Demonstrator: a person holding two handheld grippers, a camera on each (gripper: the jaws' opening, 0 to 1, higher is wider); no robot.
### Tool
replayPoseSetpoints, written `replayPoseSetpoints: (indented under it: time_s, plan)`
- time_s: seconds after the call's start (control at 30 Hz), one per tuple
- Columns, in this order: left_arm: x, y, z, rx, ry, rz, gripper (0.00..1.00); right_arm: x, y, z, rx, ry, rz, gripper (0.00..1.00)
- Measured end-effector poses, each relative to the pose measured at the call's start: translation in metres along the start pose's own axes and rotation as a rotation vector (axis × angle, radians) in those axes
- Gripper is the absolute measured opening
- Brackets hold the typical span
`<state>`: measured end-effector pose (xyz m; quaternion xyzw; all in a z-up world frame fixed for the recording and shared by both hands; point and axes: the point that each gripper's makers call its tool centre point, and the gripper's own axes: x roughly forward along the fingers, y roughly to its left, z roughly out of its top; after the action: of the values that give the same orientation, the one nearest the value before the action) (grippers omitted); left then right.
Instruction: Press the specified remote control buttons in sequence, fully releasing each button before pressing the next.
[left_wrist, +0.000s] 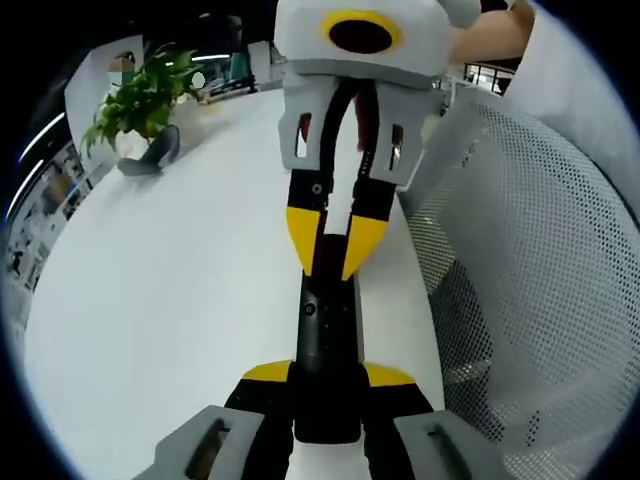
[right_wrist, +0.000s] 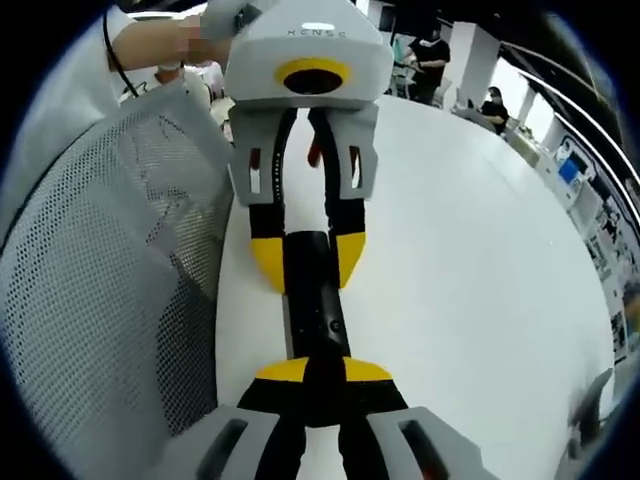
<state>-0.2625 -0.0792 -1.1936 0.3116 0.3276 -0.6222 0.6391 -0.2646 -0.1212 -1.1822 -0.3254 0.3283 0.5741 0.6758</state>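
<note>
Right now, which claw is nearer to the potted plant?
Right. The right claw grips the remote control's end toward the potted plant; the left claw grips the opposite end, farther away.

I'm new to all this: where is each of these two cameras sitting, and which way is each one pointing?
Left gripper view: rides on the left gripper, looking along its jaws, which grip one end of the black remote; the right gripper faces it, with a person's sleeve behind.
Right gripper view: rides on the right gripper, looking the opposite way at the left gripper holding the remote.
Shared: remote, white table, mesh chair.
</note>
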Motion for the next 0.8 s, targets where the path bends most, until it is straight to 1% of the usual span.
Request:
replayPoseSetpoints:
  time_s: [0.1,0.17,0.23,0.3,0.37,0.47,0.57,0.6,0.63,0.7,0.77,0.8]
  plan:
    - [0.0002,0.0000,-0.0001,0.002,-0.005,-0.001,0.24,-0.0013,-0.0002,-0.0001,0.025,-0.069,-0.030,0.07]
    - [0.0004,0.0000,-0.0001,0.007,-0.007,-0.003,0.24,-0.0016,-0.0008,0.0001,0.058,-0.110,-0.029,0.07]
    - [0.0002,-0.0002,-0.0001,0.012,-0.012,-0.005,0.24,-0.0025,-0.0018,-0.0008,0.062,-0.129,-0.019,0.07]
    - [0.0000,-0.0002,-0.0001,0.015,-0.019,-0.008,0.24,-0.0023,-0.0027,0.0002,0.081,-0.133,-0.006,0.07]
    - [0.0000,-0.0002,-0.0002,0.014,-0.025,-0.010,0.24,-0.0016,-0.0019,0.0019,0.063,-0.120,0.001,0.07]
    - [0.0001,-0.0004,-0.0001,0.016,-0.026,-0.011,0.24,0.0001,-0.0001,0.0028,-0.020,-0.072,0.025,0.08]
    - [-0.0002,-0.0009,0.0000,0.020,-0.024,-0.014,0.24,0.0009,0.0008,0.0036,-0.057,-0.050,0.049,0.08]
    - [-0.0003,-0.0008,0.0000,0.020,-0.024,-0.015,0.24,0.0010,0.0012,0.0037,-0.090,-0.039,0.056,0.08]
    - [-0.0004,-0.0010,-0.0001,0.019,-0.026,-0.015,0.24,0.0013,0.0017,0.0041,-0.103,-0.034,0.058,0.08]
    - [-0.0004,-0.0011,-0.0001,0.013,-0.029,-0.013,0.24,0.0019,0.0027,0.0038,-0.142,-0.006,0.067,0.07]
    - [-0.0006,-0.0013,0.0000,0.009,-0.033,-0.009,0.24,0.0027,0.0040,0.0039,-0.209,0.033,0.082,0.07]
    - [-0.0008,-0.0016,-0.0001,0.006,-0.037,-0.007,0.24,0.0030,0.0044,0.0037,-0.222,0.049,0.087,0.06]
